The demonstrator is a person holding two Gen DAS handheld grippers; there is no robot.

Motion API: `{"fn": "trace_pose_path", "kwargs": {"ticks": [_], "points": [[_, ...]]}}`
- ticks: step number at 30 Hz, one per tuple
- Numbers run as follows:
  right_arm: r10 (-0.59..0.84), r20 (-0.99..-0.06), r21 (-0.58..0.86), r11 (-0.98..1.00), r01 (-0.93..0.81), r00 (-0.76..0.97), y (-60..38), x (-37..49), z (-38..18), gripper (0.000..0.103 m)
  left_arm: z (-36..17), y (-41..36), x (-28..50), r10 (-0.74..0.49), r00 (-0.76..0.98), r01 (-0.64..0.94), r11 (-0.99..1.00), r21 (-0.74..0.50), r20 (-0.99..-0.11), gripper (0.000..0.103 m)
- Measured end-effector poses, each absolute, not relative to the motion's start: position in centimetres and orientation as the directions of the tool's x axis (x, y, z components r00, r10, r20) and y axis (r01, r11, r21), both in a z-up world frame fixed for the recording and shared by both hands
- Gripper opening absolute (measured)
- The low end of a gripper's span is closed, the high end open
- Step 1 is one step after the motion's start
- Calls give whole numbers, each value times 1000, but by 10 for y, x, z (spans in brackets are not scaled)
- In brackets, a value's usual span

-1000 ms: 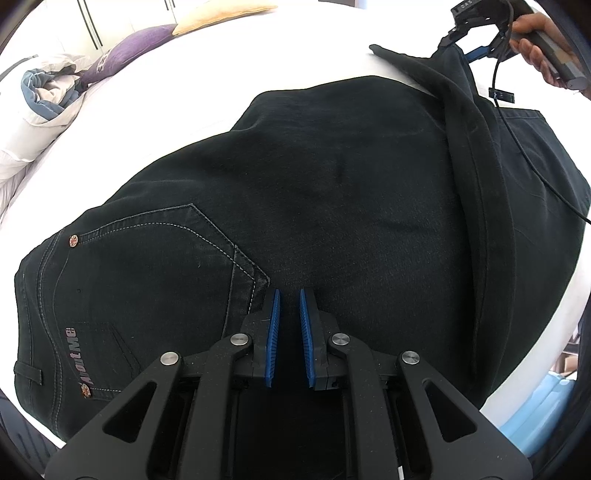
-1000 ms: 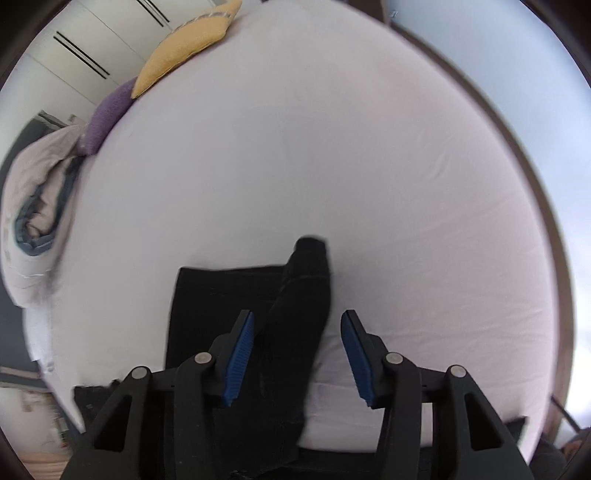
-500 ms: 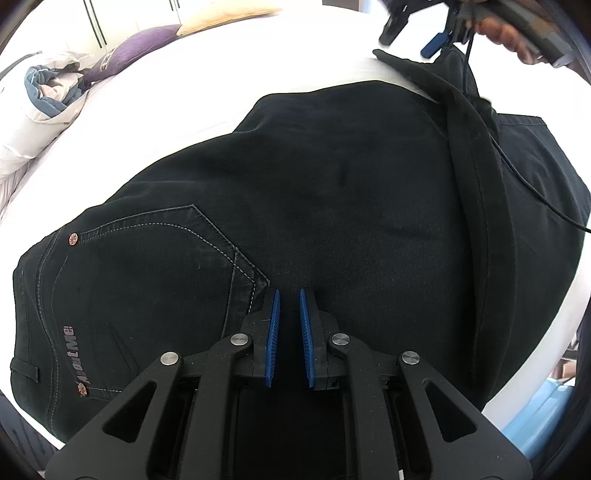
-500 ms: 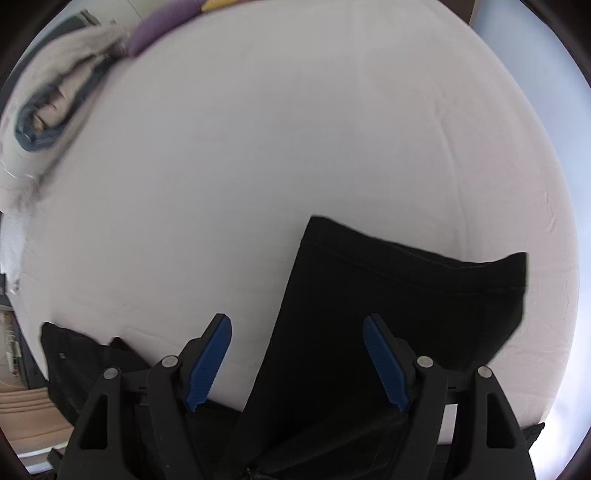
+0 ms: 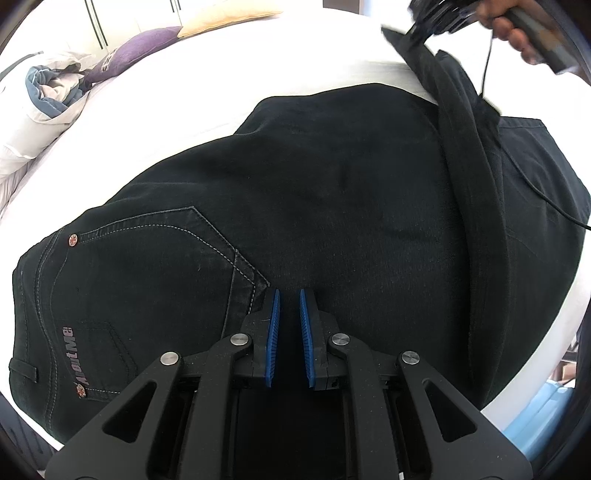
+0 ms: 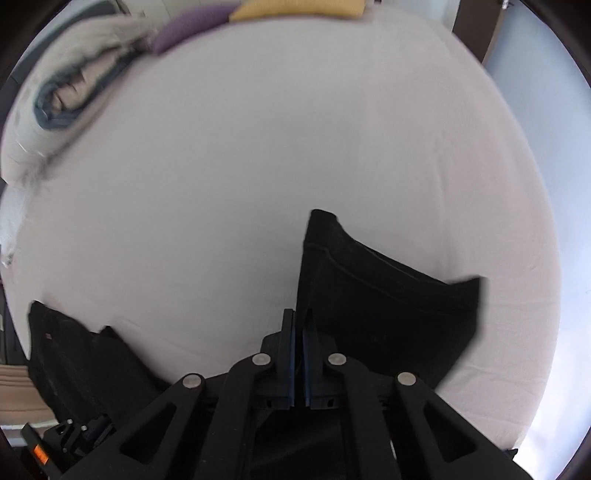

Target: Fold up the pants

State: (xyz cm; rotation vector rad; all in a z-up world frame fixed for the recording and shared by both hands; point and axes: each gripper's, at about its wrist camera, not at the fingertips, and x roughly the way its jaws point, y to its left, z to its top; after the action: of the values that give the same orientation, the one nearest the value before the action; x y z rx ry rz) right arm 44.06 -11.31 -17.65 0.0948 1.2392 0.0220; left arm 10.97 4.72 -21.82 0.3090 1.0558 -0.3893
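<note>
Black denim pants (image 5: 332, 206) lie spread on a white bed, back pocket and waistband at the left in the left wrist view. My left gripper (image 5: 288, 295) is shut on the pants' near edge beside the back pocket. My right gripper (image 6: 298, 317) is shut on the pants leg hem (image 6: 369, 291) and holds it lifted above the sheet. The right gripper also shows at the top right of the left wrist view (image 5: 424, 26), with the leg (image 5: 469, 155) stretched from it across the pants.
The white bed sheet (image 6: 295, 147) stretches far ahead. A purple pillow (image 5: 140, 44), a yellow pillow (image 5: 225, 18) and a bundled duvet (image 5: 48, 92) lie at the far left end. A black cable (image 5: 535, 188) runs over the pants at the right.
My right gripper has closed on the leg hem, having been open around it before. It has lifted and drawn the hem up and right. My left gripper has stayed still.
</note>
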Motion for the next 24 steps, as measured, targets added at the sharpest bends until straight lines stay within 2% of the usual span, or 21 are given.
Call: {"fn": "trace_pose_path", "kwargs": {"ticks": [2,5,9,13,16,19,21,24], "points": [[112,-895,145,988,44,432,-131,408,-145,4,-218,46,110,-158,433,451,890,61,-888,11],[93,-813,175,981,88,574,-163,343,-106,4,-217,44,112,-154,429,450,891,63,-890,11],[75,-729,294,932,212,680,-217,239,-91,4,-217,42,115,-148,420,450,891,64,-895,11],[32,-721,385,850,361,692,-254,148,-127,4,-216,37,118,-129,412,459,885,82,-902,11],[42,-742,456,763,458,669,-265,91,-176,4,-216,30,120,-103,413,468,877,113,-905,11],[94,-771,529,646,550,630,-277,59,-234,4,-216,24,122,-84,405,467,875,127,-911,11],[163,-744,620,530,579,647,-302,34,-267,2,-215,20,123,-68,401,467,873,140,-914,11],[160,-725,633,539,557,669,-303,27,-262,3,-214,15,125,-54,397,462,874,149,-916,11]]}}
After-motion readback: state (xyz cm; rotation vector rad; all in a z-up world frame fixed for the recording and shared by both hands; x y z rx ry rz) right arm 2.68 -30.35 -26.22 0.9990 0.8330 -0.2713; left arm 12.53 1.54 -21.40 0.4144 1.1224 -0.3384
